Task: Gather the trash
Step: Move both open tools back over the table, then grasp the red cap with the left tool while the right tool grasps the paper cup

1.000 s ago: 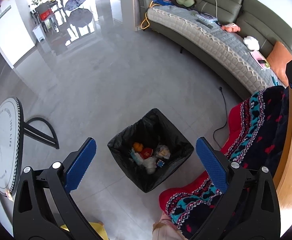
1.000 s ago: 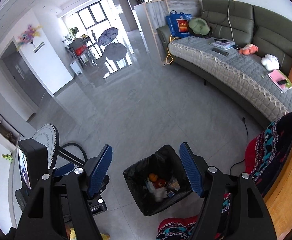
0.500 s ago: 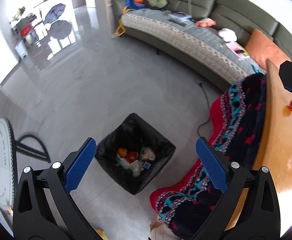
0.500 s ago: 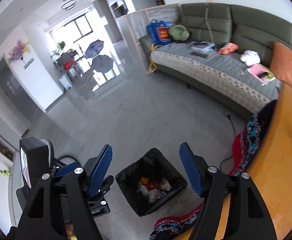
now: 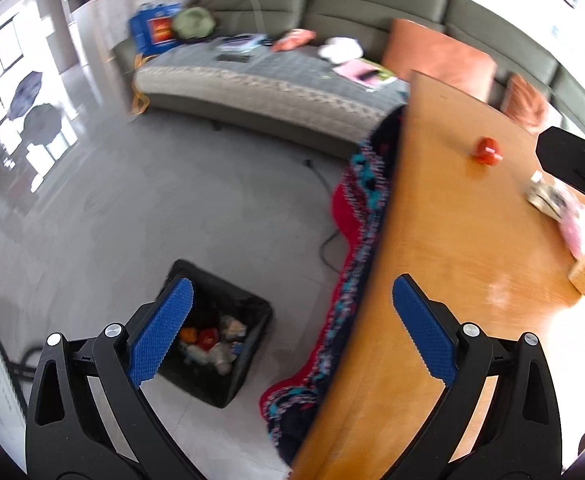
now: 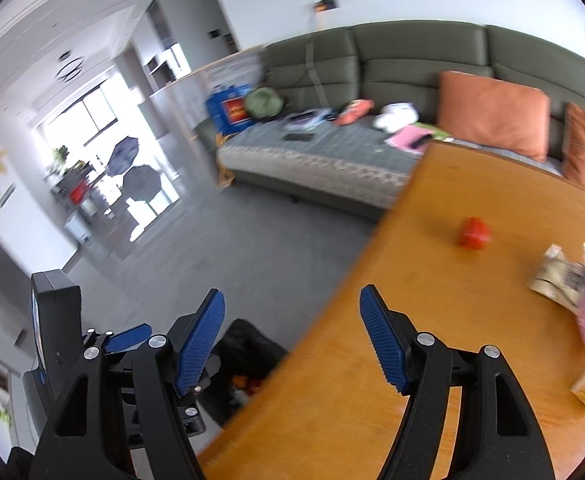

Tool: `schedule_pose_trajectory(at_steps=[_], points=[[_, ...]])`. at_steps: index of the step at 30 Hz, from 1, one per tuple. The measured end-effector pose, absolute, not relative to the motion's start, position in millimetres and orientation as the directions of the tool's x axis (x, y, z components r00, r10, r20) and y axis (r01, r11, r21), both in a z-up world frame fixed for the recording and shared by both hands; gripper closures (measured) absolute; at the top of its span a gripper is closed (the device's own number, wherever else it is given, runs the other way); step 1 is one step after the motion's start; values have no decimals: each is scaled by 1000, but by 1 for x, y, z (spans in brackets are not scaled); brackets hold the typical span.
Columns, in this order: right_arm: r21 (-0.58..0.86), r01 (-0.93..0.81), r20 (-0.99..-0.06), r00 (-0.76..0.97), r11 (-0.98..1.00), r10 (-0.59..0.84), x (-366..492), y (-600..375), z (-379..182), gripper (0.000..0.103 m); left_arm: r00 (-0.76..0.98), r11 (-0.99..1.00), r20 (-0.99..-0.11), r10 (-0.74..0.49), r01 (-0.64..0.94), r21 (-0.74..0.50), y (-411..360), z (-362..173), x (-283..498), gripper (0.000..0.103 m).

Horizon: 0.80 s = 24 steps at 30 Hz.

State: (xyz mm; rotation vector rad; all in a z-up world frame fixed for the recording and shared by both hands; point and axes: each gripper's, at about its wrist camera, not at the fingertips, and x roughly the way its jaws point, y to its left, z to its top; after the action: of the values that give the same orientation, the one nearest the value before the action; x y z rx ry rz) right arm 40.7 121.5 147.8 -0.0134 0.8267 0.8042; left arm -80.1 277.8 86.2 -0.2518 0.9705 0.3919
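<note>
Left to right: the bin (image 5: 216, 340) was seen at 7 o'clock, both the left gripper (image 5: 292, 330) and right gripper (image 6: 292, 340) spread wide and empty, the wrapper (image 6: 560, 280) on the table (image 6: 372, 360) at 3 o'clock. Blurred views could cause a mistimed grasp.

The left wrist view looks steeply down from above the counter (image 5: 444, 216) edge, taking in the floor and the bin (image 5: 228, 320) close below, with the sofa (image 5: 276, 40) far ahead. The right wrist view sits to its right and faces more level, toward the sofa (image 6: 392, 64) and windows. Both share the counter (image 6: 392, 320), the small red object (image 5: 486, 151) (image 6: 474, 233), probably the same wrappers, and the bin (image 6: 248, 352).
</note>
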Motion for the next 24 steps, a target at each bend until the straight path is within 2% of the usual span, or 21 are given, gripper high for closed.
schedule_pose_trajectory(at_steps=[18, 22, 24], points=[[280, -375, -686, 565, 884, 457, 95, -109, 120, 30, 525, 991, -851, 27, -126, -47, 99, 87, -1, 6], [279, -341, -702, 565, 898, 433, 109, -154, 108, 22, 508, 994, -862, 0, -98, -57, 73, 84, 8, 6], [276, -325, -711, 563, 904, 420, 117, -175, 98, 21, 502, 994, -865, -4, -89, -57, 64, 84, 12, 6]])
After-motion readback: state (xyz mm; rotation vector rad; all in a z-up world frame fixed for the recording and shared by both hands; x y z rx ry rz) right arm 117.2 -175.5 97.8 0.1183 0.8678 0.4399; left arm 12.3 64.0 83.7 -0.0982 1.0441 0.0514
